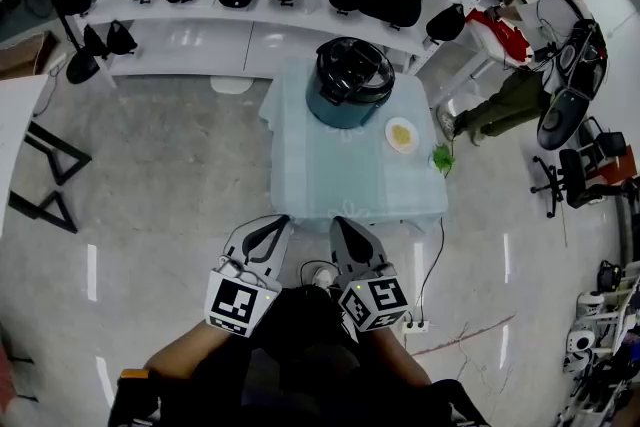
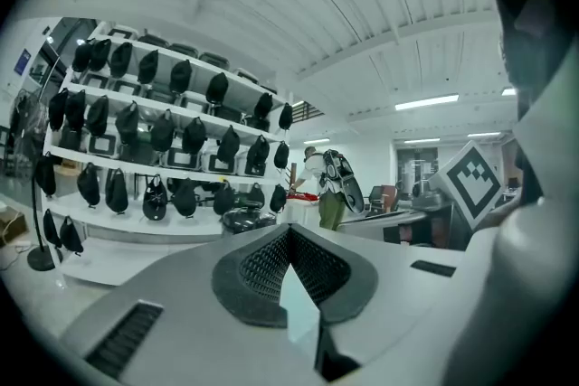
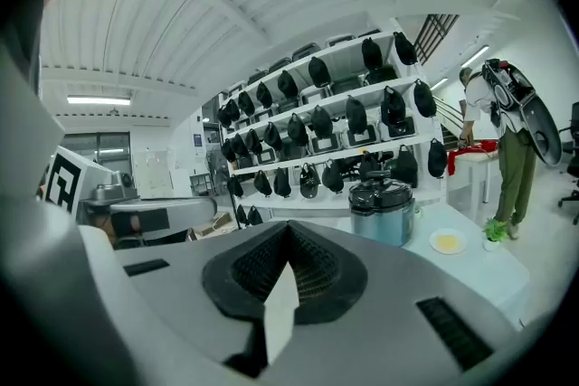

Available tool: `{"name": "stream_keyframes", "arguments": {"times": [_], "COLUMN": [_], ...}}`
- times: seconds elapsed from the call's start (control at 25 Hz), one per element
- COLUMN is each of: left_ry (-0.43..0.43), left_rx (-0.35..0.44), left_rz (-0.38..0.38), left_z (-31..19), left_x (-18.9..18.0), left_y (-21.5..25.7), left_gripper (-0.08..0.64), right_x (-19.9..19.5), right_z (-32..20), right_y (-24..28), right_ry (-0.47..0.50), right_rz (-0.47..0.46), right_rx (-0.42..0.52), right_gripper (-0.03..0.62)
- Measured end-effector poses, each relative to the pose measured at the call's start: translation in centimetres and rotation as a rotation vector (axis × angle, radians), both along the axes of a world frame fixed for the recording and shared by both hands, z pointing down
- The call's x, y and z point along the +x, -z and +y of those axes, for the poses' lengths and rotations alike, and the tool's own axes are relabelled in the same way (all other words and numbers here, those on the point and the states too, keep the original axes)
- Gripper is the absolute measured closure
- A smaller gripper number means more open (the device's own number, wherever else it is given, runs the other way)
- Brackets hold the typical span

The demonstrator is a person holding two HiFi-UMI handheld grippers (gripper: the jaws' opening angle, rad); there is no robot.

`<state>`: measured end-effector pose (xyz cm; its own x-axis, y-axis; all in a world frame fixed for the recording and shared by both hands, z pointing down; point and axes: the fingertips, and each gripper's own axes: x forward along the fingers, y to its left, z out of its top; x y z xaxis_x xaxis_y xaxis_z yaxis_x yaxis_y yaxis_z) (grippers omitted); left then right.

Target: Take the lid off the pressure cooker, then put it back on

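**Grippers.** My left gripper [image 2: 289, 232] has its jaws together at the tips with nothing held. My right gripper [image 3: 288, 230] is also closed and empty. In the head view both are held side by side, close to my body, just short of the near edge of the table [image 1: 340, 177]. Each points toward the table.

**Task item.** The cooker [image 1: 349, 85] stands on the far part of the table, well apart from both grippers. Its lid [image 1: 353, 63] is seated on top. Bare tabletop lies between the grippers and the cooker.

**Surroundings.**
- A plate [image 1: 401, 134] sits just right of the cooker.
- A small green plant [image 1: 442, 157] is at the table's right edge, near the plate.
- Curved shelves [image 1: 250, 25] behind the table carry rows of black items.
- A person [image 1: 520, 95] stands at the far right, beside another table.
- An office chair [image 1: 572, 177] stands near that person.
- A power strip [image 1: 415, 324] lies on the floor by my right gripper.

**Limits of view.**
- In the left gripper view the jaws cover most of the cooker, and only its dark top shows.
- The lid hides the cooker's contents.
- The plate holds something pale yellow that I cannot identify.
- The shelf items are too small to tell apart.
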<state>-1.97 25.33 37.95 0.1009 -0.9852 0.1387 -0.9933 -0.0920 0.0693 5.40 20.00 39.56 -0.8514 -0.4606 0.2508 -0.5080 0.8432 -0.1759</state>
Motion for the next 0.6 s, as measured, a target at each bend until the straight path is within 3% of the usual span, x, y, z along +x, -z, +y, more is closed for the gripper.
{"name": "stream_keyframes", "arguments": {"times": [0.6], "left_ry": [-0.005], "left_rx": [0.008], "left_rz": [0.004], "left_z": [0.49], "left_x": [-0.58], "left_y": [0.12], "left_gripper": [0.554], "right_x": [-0.74], "right_z": [0.26], "right_y": [0.38], "right_ry": [-0.017], "right_rz": [-0.011], "right_rx": [-0.018], "right_gripper": [0.575]}}
